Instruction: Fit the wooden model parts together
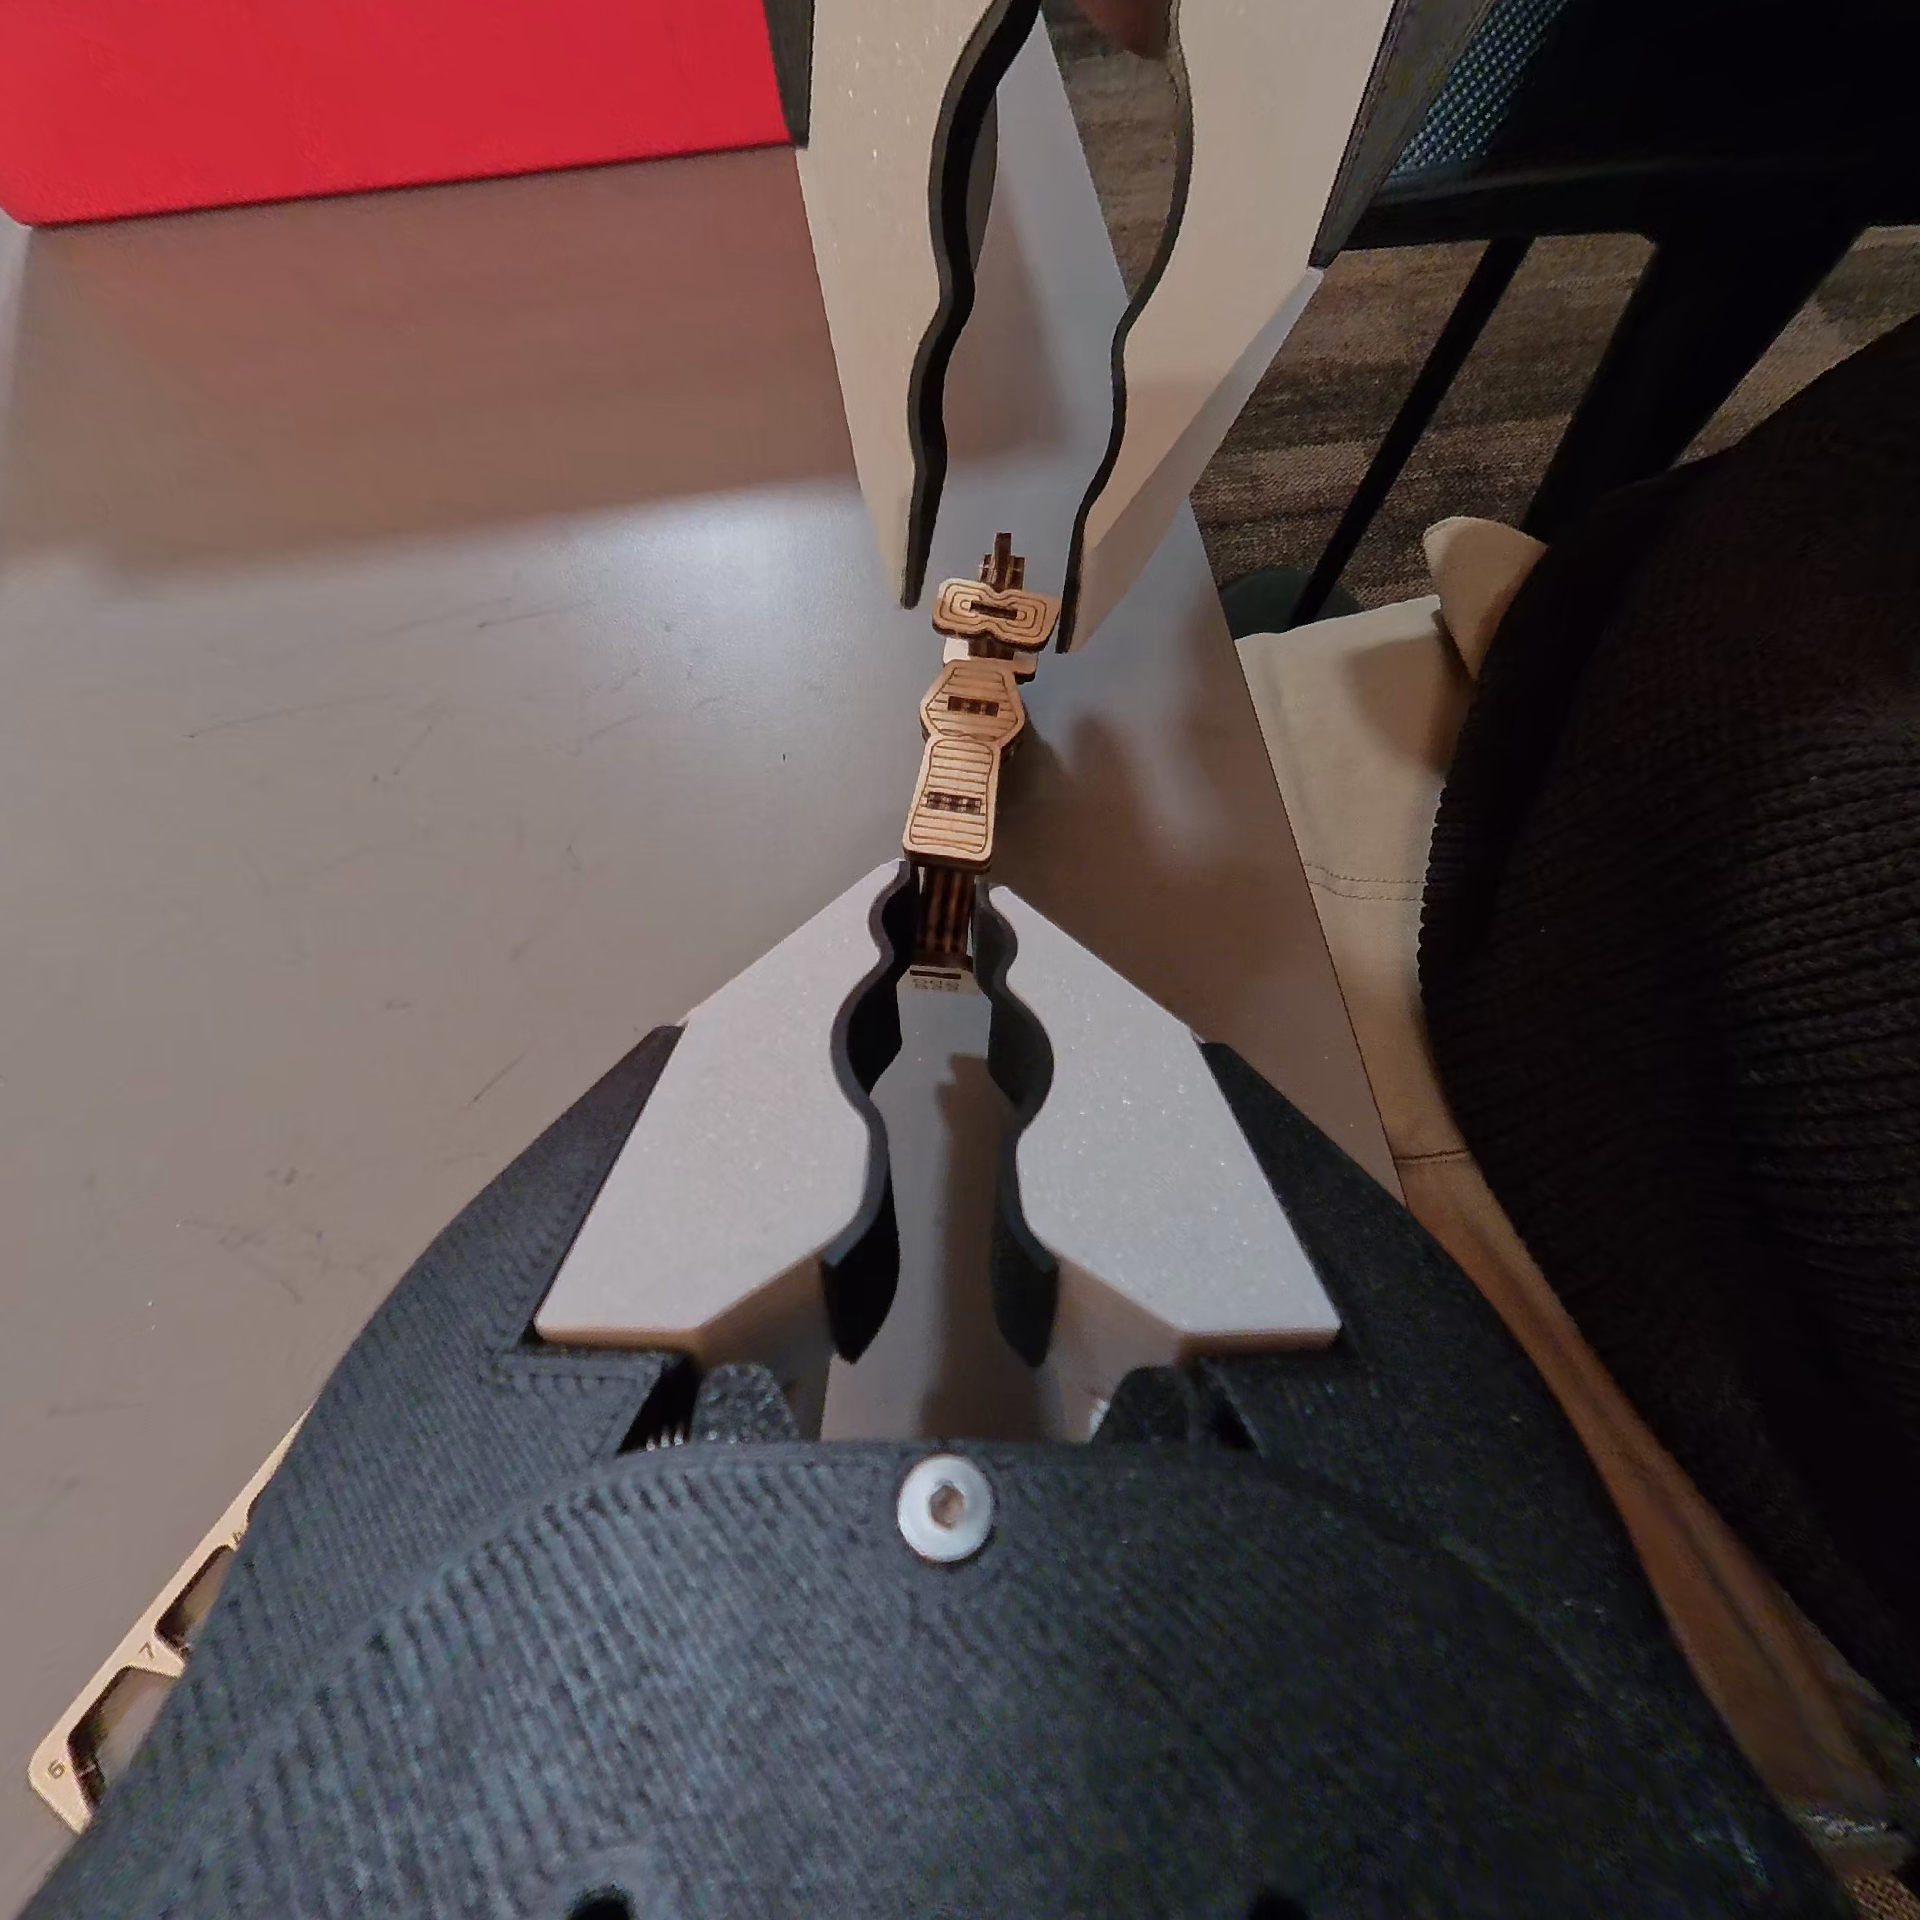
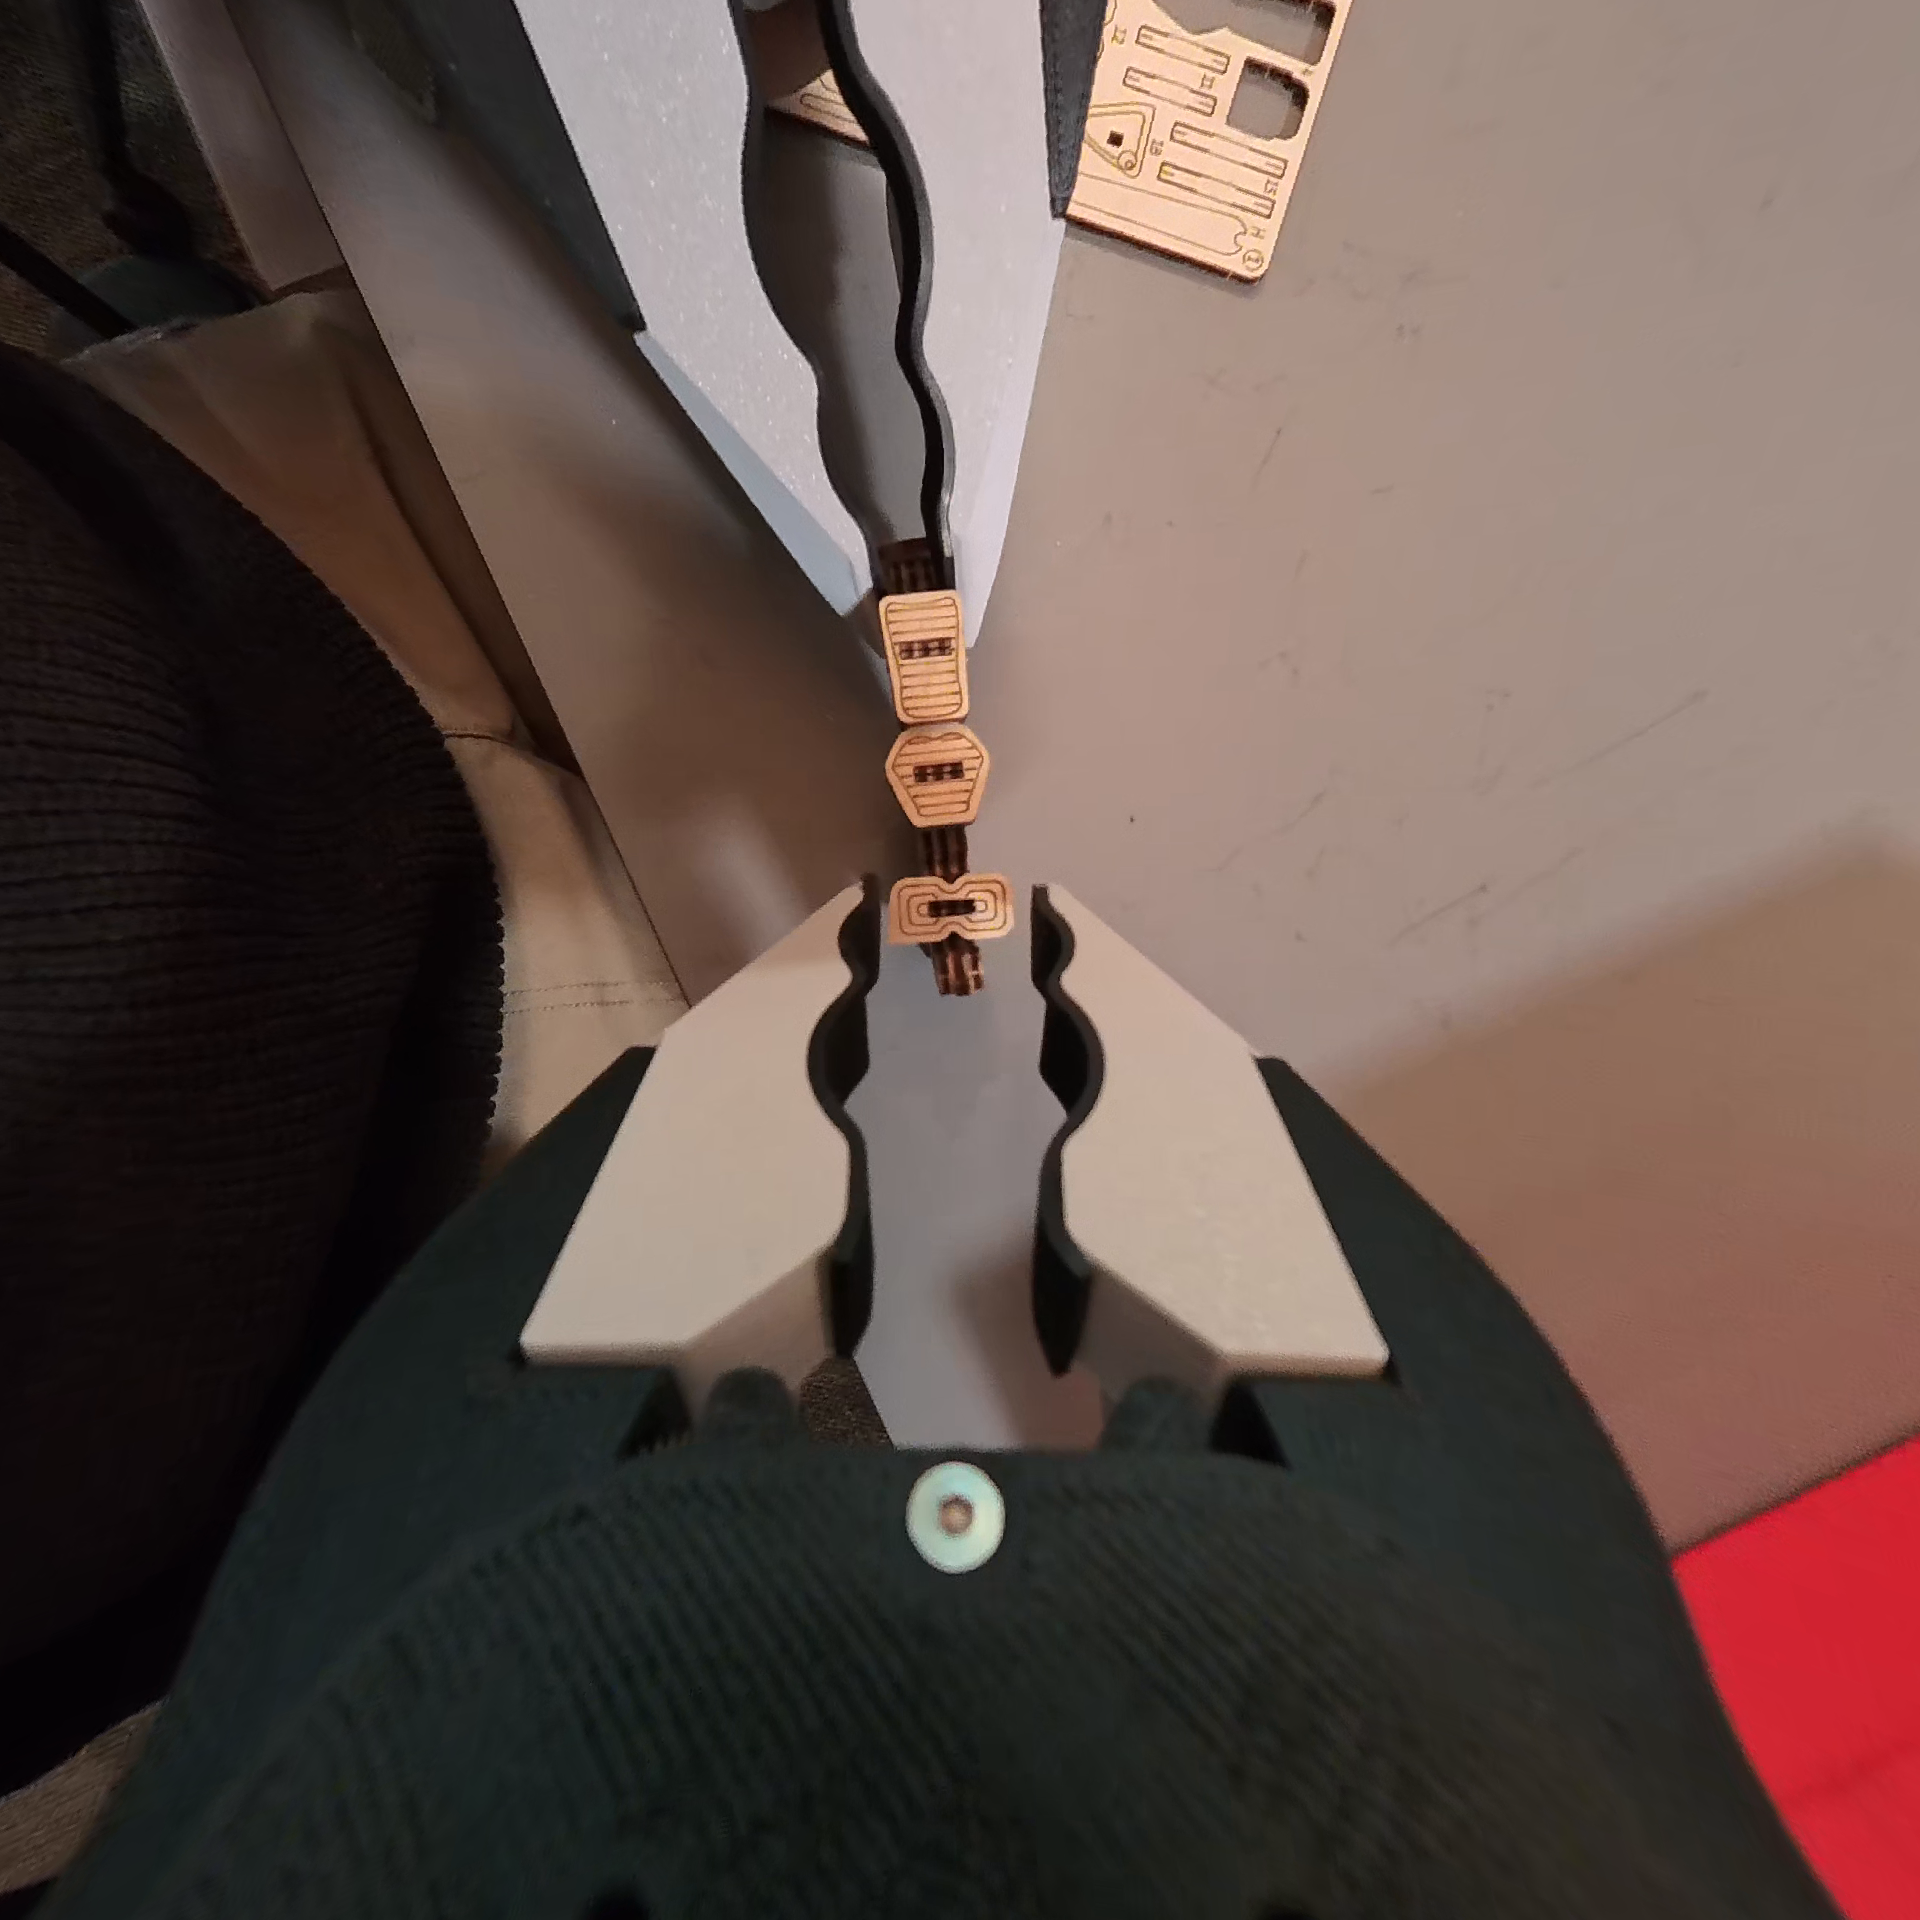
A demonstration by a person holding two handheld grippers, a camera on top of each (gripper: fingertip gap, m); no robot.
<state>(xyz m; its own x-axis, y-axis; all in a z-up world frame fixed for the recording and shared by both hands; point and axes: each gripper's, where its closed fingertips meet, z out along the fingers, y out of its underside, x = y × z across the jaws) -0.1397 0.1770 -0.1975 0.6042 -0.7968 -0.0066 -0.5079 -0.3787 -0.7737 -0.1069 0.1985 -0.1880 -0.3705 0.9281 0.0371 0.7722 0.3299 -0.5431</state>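
A small wooden model [image 1: 961, 800] of stacked slats carries three engraved plates and is held above the grey table [image 1: 416, 831]. My left gripper [image 1: 945, 920] is shut on one end of the slats. In the right wrist view the model [image 2: 930, 665] runs away from me, and the left gripper [image 2: 920, 556] grips its far end. My right gripper [image 2: 951, 904] is open, its jaws flanking the small end plate [image 2: 951, 911] with a narrow gap on the right side. In the left wrist view the right gripper [image 1: 992, 615] comes in from above around that plate [image 1: 997, 620].
A laser-cut wooden sheet [image 2: 1195, 135] with cutouts lies on the table; its corner also shows in the left wrist view [image 1: 114, 1704]. A red pad [image 1: 384, 94] sits at the table's far side. A person's dark knit garment [image 1: 1714, 1039] and a black chair [image 1: 1558, 156] are beyond the table edge. Across from one pair of fingers to the other is roughly 5 cm.
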